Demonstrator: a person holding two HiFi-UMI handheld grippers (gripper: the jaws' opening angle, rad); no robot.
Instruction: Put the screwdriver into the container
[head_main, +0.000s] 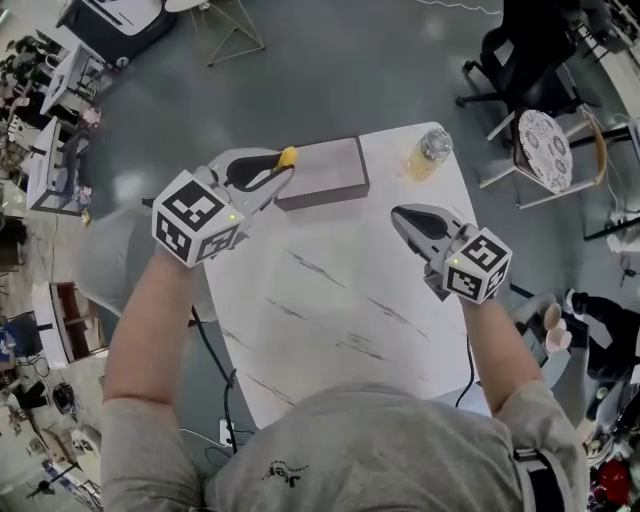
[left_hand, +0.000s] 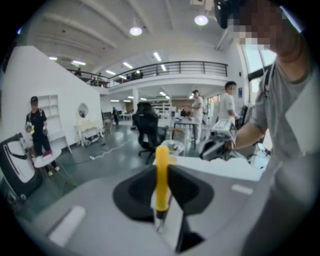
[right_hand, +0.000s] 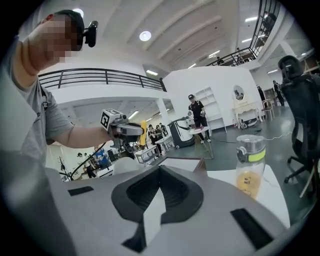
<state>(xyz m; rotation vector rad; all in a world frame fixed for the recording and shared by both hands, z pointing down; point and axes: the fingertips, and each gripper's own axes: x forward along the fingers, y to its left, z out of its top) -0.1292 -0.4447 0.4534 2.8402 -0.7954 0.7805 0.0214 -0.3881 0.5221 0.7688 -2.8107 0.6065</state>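
Observation:
My left gripper (head_main: 272, 172) is shut on a screwdriver with a yellow handle (head_main: 287, 157), held just off the left end of the container (head_main: 322, 172). That container is a flat grey-brown box at the far left edge of the white table (head_main: 330, 300). Along the left gripper view the handle (left_hand: 161, 172) stands upright between the jaws, its metal shaft pointing down. My right gripper (head_main: 405, 214) hovers over the table's right side, jaws together with nothing in them. From the right gripper view (right_hand: 160, 175) I see the box (right_hand: 184, 163) and the left gripper (right_hand: 125, 131).
A clear bottle of yellow liquid (head_main: 428, 152) stands at the table's far right corner, close to the right gripper. A black office chair (head_main: 520, 60) and a round patterned stool (head_main: 545, 150) stand on the floor beyond. People move about in the background.

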